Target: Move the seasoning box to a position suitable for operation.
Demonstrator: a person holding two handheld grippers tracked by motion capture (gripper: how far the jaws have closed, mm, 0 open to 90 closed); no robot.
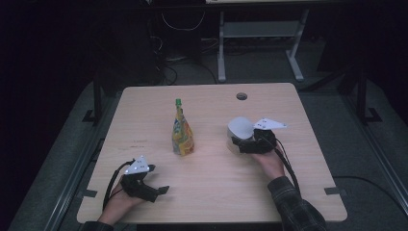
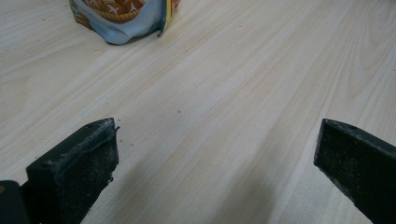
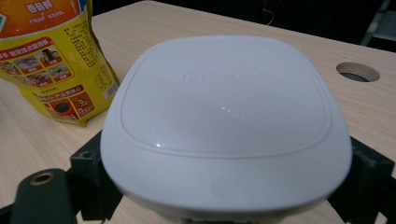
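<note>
A white container [image 1: 239,129] with a rounded lid [image 3: 224,107] stands right of the table's middle. My right gripper [image 1: 244,144] is shut on it, one black jaw pressed against each side in the right gripper view. A yellow-orange spouted pouch [image 1: 182,134] with a green cap stands upright at the table's centre, just left of the container [image 3: 51,56]. My left gripper [image 1: 153,191] rests low near the front left edge, its jaws wide apart [image 2: 215,154] over bare wood. The pouch's bottom edge [image 2: 121,21] lies ahead of it.
The light wooden table [image 1: 211,192] has a round cable hole [image 1: 241,96] near its far edge, also seen behind the container [image 3: 357,71]. A desk frame and cables stand on the dark floor beyond the table.
</note>
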